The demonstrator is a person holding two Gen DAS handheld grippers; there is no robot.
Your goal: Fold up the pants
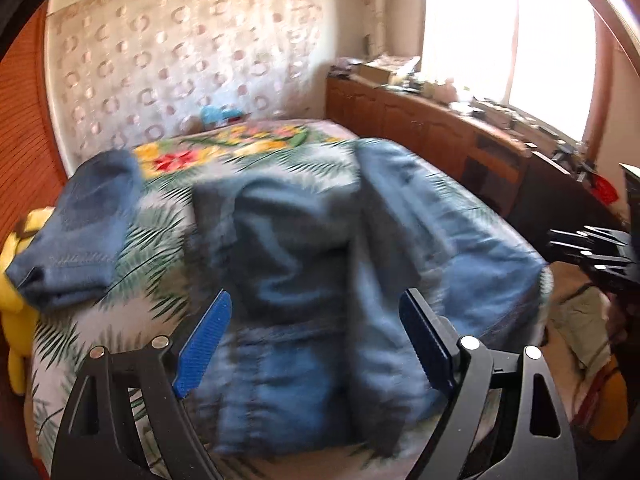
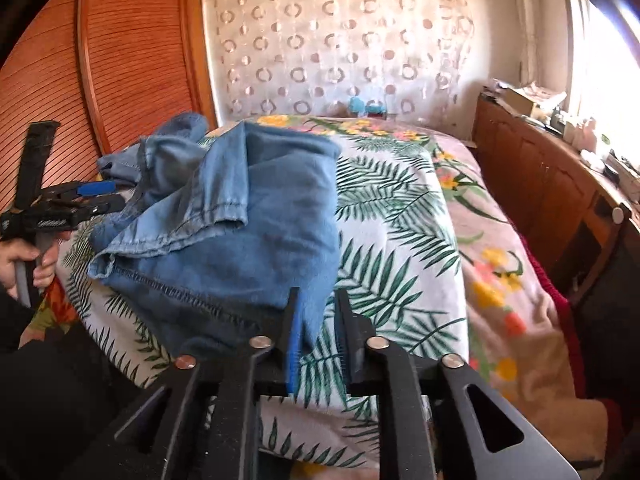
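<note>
A pair of blue denim pants point(image 2: 224, 216) lies loosely bunched on a bed point(image 2: 400, 208) covered with a palm-leaf and flower print. In the right wrist view the pants sit to the left of centre, and their long line runs from the near right corner back toward the far left.

The right hand-held gripper point(image 2: 318, 320) points down at that near right corner. Its jaws stand narrowly apart, and a fold of the denim edge lies between them, against the blue pad on the left jaw. Whether the pads still pinch the cloth cannot be told.

The left hand-held gripper point(image 1: 316, 320) hangs above the middle of the pants point(image 1: 320, 264) in its own blurred view. Its jaws are wide open with nothing between them.

Judged from this, the right one is nearer a usable edge. The left must travel down and forward to reach the cloth below it.
</note>
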